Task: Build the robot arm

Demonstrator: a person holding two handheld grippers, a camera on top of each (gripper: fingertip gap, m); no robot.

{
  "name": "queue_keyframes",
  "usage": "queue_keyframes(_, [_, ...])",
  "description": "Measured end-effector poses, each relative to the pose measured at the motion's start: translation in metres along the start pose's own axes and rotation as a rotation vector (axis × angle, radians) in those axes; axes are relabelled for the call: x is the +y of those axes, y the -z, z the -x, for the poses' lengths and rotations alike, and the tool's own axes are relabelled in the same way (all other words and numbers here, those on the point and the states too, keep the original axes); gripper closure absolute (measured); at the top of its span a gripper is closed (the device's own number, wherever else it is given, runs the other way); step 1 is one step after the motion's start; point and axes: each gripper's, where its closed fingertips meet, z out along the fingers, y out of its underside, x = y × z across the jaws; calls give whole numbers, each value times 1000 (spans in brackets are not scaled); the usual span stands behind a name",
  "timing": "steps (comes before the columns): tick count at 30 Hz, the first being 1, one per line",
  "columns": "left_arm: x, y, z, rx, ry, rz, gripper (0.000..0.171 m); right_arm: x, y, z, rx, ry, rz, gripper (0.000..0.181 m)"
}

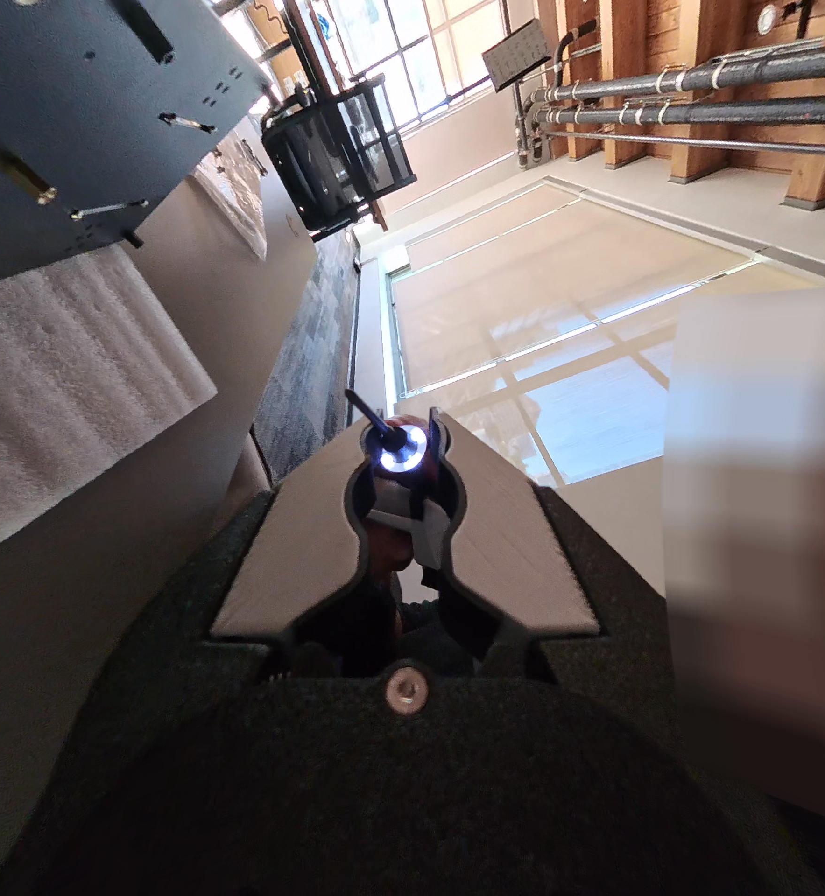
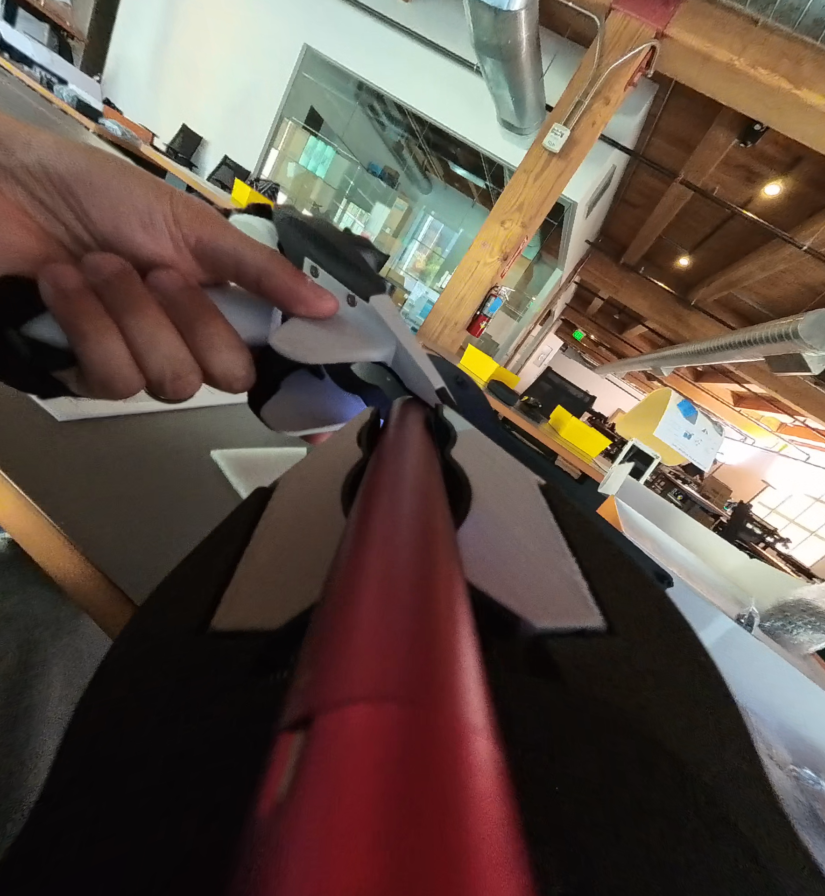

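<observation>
My right hand-held gripper [image 2: 403,412] clamps a red electric screwdriver [image 2: 391,654]; my left hand-held gripper [image 1: 398,436] clamps its lit tip [image 1: 397,448], bit [image 1: 364,409] poking out.

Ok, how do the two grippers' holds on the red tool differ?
The left gripper pinches the red tool at its nose, by the lit ring and bit; the right gripper clamps its body. The tool faces the left gripper end-on but lies lengthwise along the right gripper's jaws. Both are shut on it.
</observation>
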Motion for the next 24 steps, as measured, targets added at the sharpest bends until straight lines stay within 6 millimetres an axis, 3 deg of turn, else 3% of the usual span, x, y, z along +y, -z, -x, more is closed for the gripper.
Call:
queue_keyframes(9, [3,-1,-16,127,-64,-24,149,-8,6,-9,-5,-198,-57,161])
queue_keyframes(14, [3,-2,-16,114,-168,-24,152,-5,8,-12,-13,-217,-51,159])
queue_keyframes(24, [-5,-9,-9,132,-168,-38,153,9,6,-17,-7,-272,-27,161])
